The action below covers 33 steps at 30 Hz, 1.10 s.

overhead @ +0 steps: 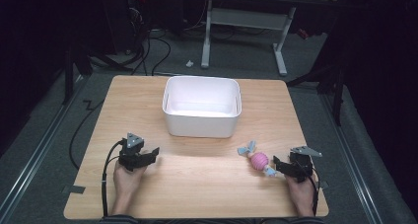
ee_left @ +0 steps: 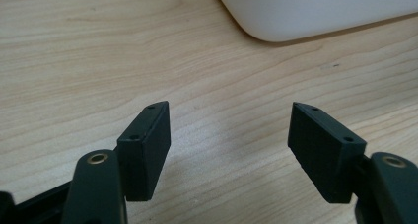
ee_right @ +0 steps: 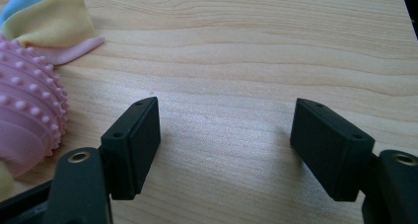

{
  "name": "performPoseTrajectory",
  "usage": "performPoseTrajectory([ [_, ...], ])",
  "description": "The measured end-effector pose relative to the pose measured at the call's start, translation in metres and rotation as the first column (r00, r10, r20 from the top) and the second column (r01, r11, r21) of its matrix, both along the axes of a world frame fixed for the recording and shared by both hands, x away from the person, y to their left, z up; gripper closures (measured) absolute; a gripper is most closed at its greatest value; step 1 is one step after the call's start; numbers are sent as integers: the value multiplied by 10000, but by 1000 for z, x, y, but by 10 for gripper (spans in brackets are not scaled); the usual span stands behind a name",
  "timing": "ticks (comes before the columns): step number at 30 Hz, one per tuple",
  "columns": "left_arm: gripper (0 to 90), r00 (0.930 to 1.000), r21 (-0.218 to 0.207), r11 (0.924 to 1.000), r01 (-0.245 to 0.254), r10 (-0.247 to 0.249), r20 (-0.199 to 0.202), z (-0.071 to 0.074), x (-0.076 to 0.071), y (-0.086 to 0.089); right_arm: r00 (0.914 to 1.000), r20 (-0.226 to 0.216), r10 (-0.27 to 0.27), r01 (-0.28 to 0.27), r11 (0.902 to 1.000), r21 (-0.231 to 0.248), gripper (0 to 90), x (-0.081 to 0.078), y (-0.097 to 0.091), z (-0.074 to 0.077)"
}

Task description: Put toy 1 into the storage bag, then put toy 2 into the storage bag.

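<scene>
A pink studded ball toy (overhead: pixel 260 160) with pastel cloth strips at both ends lies on the wooden table at the right front. In the right gripper view the pink ball (ee_right: pixel 24 120) sits just left of the jaws, its yellow and blue cloth (ee_right: pixel 54 21) above it. My right gripper (overhead: pixel 282 167) (ee_right: pixel 224 145) rests right beside the toy, open, with bare wood between its jaws. My left gripper (overhead: pixel 150 155) (ee_left: pixel 229 145) lies at the left front, open and empty. A white bin (overhead: pixel 202 128) stands at the table's middle back; its corner (ee_left: pixel 315 12) shows beyond the left jaws.
The wooden table (overhead: pixel 197 184) has bare board between the two grippers and in front of the bin. A person's hands hold both grippers at the near edge. Cables trail off the left side. A desk frame (overhead: pixel 246 21) stands on the floor behind.
</scene>
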<state>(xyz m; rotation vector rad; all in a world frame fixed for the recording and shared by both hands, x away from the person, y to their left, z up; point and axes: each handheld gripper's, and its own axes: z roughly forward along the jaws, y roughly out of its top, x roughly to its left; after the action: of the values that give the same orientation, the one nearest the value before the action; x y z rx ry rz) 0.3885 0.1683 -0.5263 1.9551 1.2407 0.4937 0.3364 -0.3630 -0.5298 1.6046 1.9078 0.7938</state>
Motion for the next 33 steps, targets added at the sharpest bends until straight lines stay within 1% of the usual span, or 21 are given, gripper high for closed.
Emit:
performPoseTrajectory([
  [3, 333, 10000, 277, 9996, 22, -19, -82, -4, 1, -1, 10000, -23, -42, 42, 10000, -13, 275, 0, 1, 0],
  [6, 333, 9997, 331, 9995, -6, 14, -242, -8, 2, -1, 10000, -25, -27, 27, 10000, -15, 274, 0, 1, 0],
  [7, 328, 9999, 392, 9992, -12, 16, -110, -9, 2, -2, 10000, -28, -8, 8, 10000, -12, 273, 0, 0, 0],
  [8, 329, 10000, 436, 9990, -22, 25, -67, -9, 1, -3, 10000, -31, 17, -17, 10000, -15, 270, 0, 0, 0],
  [12, 325, 10000, 674, 9977, -4, 5, -14, -10, 1, -5, 9999, -36, 154, -154, 9999, -28, 261, 0, 1, 0],
  [16, 301, 9999, 713, 9974, -80, 84, -57, -10, 2, -5, 9996, -7, 272, -272, 9996, -5, 290, 0, 0, 0],
  [17, 290, 9999, 709, 9974, -122, 126, -50, -10, 2, -5, 9995, 46, 298, -298, 9996, 5, 295, 0, 0, 1],
  [21, 285, 9999, 717, 9974, -117, 121, -55, -10, 2, -5, 9984, 379, 425, -444, 9977, 502, 315, -4, -2, 8],
  [23, 281, 9999, 722, 9973, -96, 102, -73, -10, 2, -5, 9962, 675, 558, -597, 9966, 567, 326, -7, -2, 13],
  [25, 279, 9999, 725, 9973, -96, 102, -75, -10, 2, -5, 9945, 828, 642, -707, 9945, 779, 326, -9, -2, 18],
  [27, 277, 9999, 724, 9973, -104, 109, -62, -10, 1, -5, 9915, 1085, 719, -802, 9940, 741, 327, -12, 0, 24],
  [28, 275, 9999, 724, 9973, -109, 115, -66, -10, 1, -5, 9895, 1208, 792, -893, 9928, 804, 329, -14, 0, 27],
  [30, 274, 9999, 718, 9974, -112, 117, -67, -10, 1, -5, 9856, 1374, 990, -1139, 9879, 1050, 332, -17, 2, 34],
  [33, 272, 9999, 714, 9974, -105, 110, -69, -10, 1, -5, 9780, 1563, 1384, -1570, 9811, 1133, 335, -22, 7, 45],
])
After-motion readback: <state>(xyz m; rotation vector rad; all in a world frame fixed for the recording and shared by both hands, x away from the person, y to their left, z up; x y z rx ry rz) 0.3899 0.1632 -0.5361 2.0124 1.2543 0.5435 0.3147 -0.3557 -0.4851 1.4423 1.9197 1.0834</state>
